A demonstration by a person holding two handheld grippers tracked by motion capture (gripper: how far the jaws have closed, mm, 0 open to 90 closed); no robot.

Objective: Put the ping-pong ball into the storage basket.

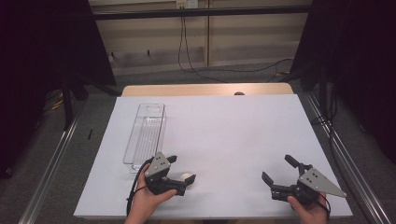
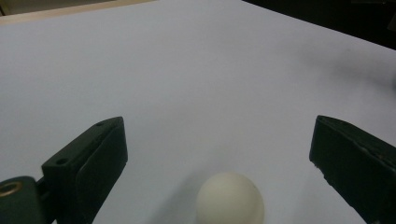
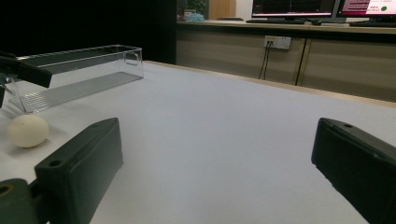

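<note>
A cream-white egg (image 1: pixel 187 177) lies on the white tabletop (image 1: pixel 229 130) near the front left. My left gripper (image 1: pixel 182 169) is open around it. In the left gripper view the egg (image 2: pixel 229 198) rests low between the two black jaws of the left gripper (image 2: pixel 219 128), and neither jaw touches it. A clear, empty plastic box (image 1: pixel 145 135) stands lengthwise just beyond that gripper. At the front right my right gripper (image 1: pixel 279 169) stands open with nothing in it. From the right gripper (image 3: pixel 217 126) I see the egg (image 3: pixel 27 130) and the clear box (image 3: pixel 79 70) off to the left.
The table's wooden far edge (image 1: pixel 205 89) shows beyond the white sheet. Metal rails (image 1: pixel 51 158) run along both sides of the table, with dark curtains (image 1: pixel 42 42) behind them. Cables (image 1: pixel 187 51) hang at the back wall. A desk with monitors (image 3: pixel 299 9) stands far off.
</note>
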